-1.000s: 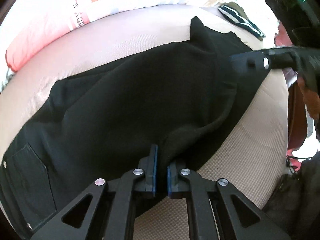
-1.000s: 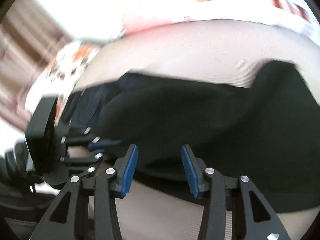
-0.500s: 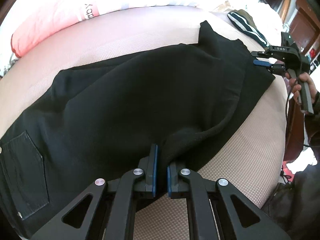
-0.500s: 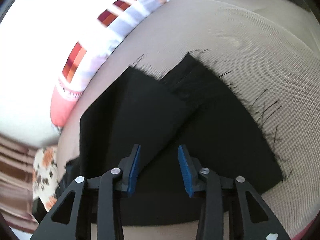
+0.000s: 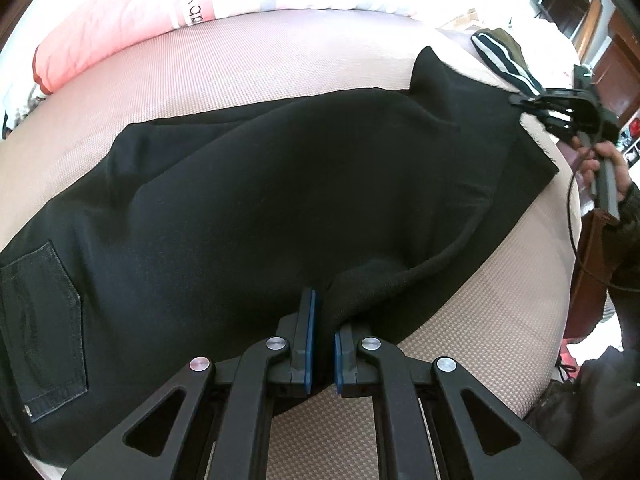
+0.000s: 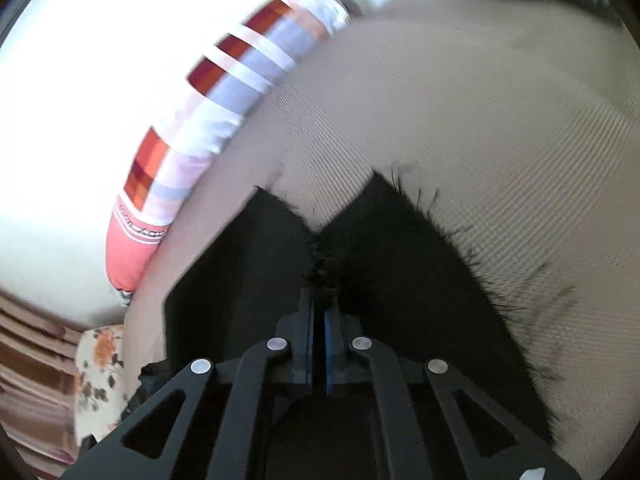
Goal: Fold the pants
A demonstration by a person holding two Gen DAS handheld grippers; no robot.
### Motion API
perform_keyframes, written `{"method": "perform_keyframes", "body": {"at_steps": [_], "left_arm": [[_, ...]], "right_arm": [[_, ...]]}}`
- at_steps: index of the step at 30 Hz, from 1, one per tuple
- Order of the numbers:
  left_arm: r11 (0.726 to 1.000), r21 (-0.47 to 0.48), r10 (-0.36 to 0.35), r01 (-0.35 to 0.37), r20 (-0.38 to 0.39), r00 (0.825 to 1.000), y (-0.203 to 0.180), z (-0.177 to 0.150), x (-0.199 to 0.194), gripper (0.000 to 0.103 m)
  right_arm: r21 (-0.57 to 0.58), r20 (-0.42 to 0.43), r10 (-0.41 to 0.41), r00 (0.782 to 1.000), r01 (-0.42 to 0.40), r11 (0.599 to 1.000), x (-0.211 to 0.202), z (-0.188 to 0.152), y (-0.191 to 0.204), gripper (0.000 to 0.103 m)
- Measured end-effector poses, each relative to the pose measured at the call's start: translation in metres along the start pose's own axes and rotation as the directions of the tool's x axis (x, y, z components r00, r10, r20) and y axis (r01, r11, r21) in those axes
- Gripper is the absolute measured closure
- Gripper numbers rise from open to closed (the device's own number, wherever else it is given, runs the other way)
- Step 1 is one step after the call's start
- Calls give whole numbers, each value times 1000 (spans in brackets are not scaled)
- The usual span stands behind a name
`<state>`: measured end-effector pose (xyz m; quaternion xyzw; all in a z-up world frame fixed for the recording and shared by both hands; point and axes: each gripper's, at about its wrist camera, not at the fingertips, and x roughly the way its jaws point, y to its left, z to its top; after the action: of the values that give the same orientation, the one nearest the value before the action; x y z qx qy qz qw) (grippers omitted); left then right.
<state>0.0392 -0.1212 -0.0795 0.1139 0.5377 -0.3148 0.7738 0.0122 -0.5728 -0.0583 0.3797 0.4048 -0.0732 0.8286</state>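
Observation:
Black pants [image 5: 280,184] lie spread across a beige mattress [image 5: 240,64], back pocket at the lower left, frayed leg hems at the far right. My left gripper [image 5: 323,320] is shut on a raised fold of the near edge of the pants. In the left wrist view my right gripper [image 5: 520,101] sits at the far hem corner, held by a hand. Seen from the right wrist, the right gripper [image 6: 319,312] is shut on the frayed hem of the pants [image 6: 400,264], where the cloth bunches between the blue pads.
A pink and white pillow [image 5: 200,4] with colored squares lies along the far side of the mattress. A dark striped garment [image 5: 504,60] rests beyond the hems. Brown furniture [image 5: 592,264] stands off the mattress's right edge. A floral cloth [image 6: 100,380] shows at the lower left.
My right gripper swept over the pants to the frayed hems, rolled, and its jaws went from open to shut on the hem. The left gripper kept its hold on the fold.

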Motion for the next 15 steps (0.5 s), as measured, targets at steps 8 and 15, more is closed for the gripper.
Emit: {"method": "perform_keyframes", "body": {"at_steps": [8,15], "left_arm": [[996,93,1,1,-12,1000,-15,-3,10,94],[990,137,-9,10,-10,1000,-17,-5,10,92]], "right_arm": [[-42,107,-199,974,204,978,-71,-42,-11,101],[20,51,-281,958,281,960,-53,-73,-45,101]]}}
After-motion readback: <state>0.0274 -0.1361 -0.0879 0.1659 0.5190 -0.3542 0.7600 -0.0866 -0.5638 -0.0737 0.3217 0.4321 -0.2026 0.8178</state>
